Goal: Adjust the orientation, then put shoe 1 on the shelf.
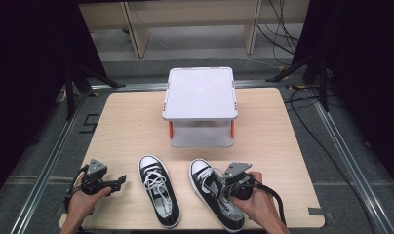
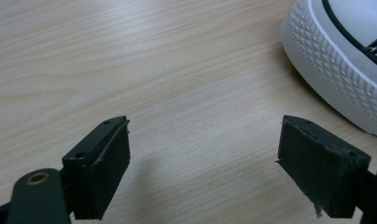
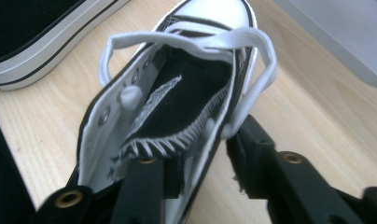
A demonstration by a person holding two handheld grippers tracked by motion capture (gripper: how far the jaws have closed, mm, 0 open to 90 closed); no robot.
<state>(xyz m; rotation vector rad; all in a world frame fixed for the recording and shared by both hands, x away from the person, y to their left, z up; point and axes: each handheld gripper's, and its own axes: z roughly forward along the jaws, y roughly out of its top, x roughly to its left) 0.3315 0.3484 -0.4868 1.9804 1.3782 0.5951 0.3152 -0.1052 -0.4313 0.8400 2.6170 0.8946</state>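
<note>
Two black canvas sneakers with white toe caps and laces lie side by side at the front of the wooden table (image 1: 131, 126). In the high view, my left gripper (image 1: 120, 182) hovers open just left of the left sneaker (image 1: 158, 195). The left gripper view shows its jaws (image 2: 203, 154) wide apart over bare wood, the sneaker's white toe rubber (image 2: 336, 60) at the upper right. My right gripper (image 1: 225, 191) sits on the right sneaker (image 1: 203, 171). One jaw is inside the shoe opening and the other outside, so the gripper (image 3: 196, 149) pinches the side wall of that sneaker (image 3: 196, 84).
A white two-level rack (image 1: 200, 92) with orange posts stands at the middle back of the table, its edge (image 3: 345, 37) seen beyond the right sneaker. The left sneaker's sole (image 3: 37, 42) lies close beside. Bare wood spreads left and right of the rack.
</note>
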